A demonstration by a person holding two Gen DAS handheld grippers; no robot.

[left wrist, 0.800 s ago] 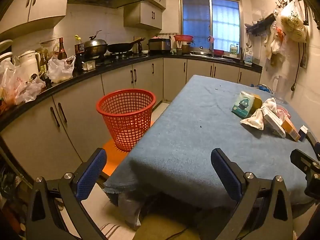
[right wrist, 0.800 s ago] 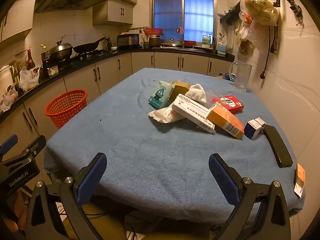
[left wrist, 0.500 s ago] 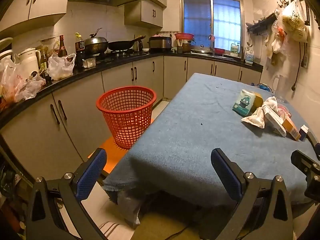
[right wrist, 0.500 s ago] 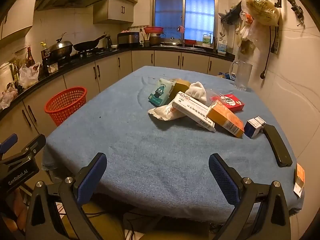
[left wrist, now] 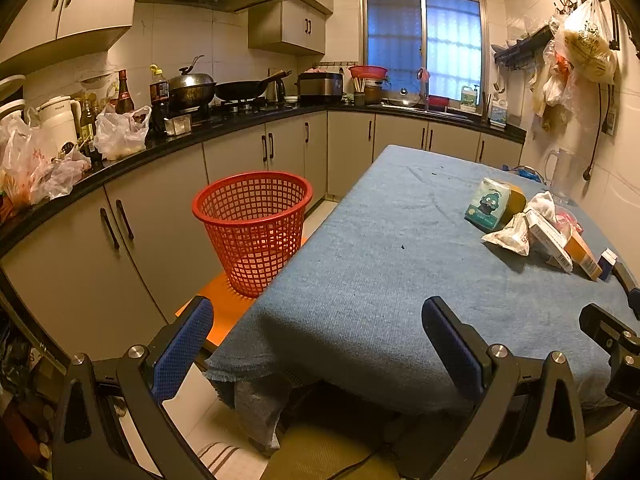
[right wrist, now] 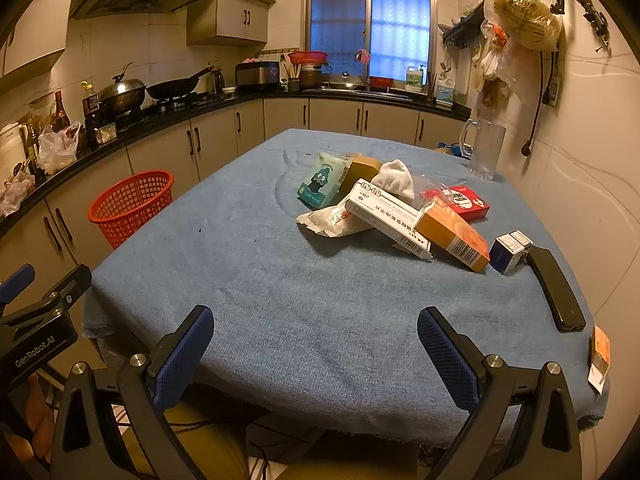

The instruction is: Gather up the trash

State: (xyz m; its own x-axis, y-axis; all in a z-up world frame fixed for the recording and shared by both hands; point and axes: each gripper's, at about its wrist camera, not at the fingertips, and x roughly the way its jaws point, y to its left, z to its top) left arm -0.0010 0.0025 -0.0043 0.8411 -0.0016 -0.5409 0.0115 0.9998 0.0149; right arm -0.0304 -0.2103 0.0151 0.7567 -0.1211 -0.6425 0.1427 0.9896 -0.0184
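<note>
Your left gripper (left wrist: 314, 344) and right gripper (right wrist: 314, 342) both hang released and empty at the table's near edge. Nothing appears collected: the trash pile (right wrist: 394, 210) lies ahead and right of your right gripper, and the red basket (left wrist: 253, 229) stands ahead-left of your left gripper, seemingly empty.

"GenRobot.AI" on left claw (right wrist: 34, 350)

Clear glass mug (right wrist: 486, 151) stands near the wall — wok (right wrist: 176, 87) on the stove.
</note>
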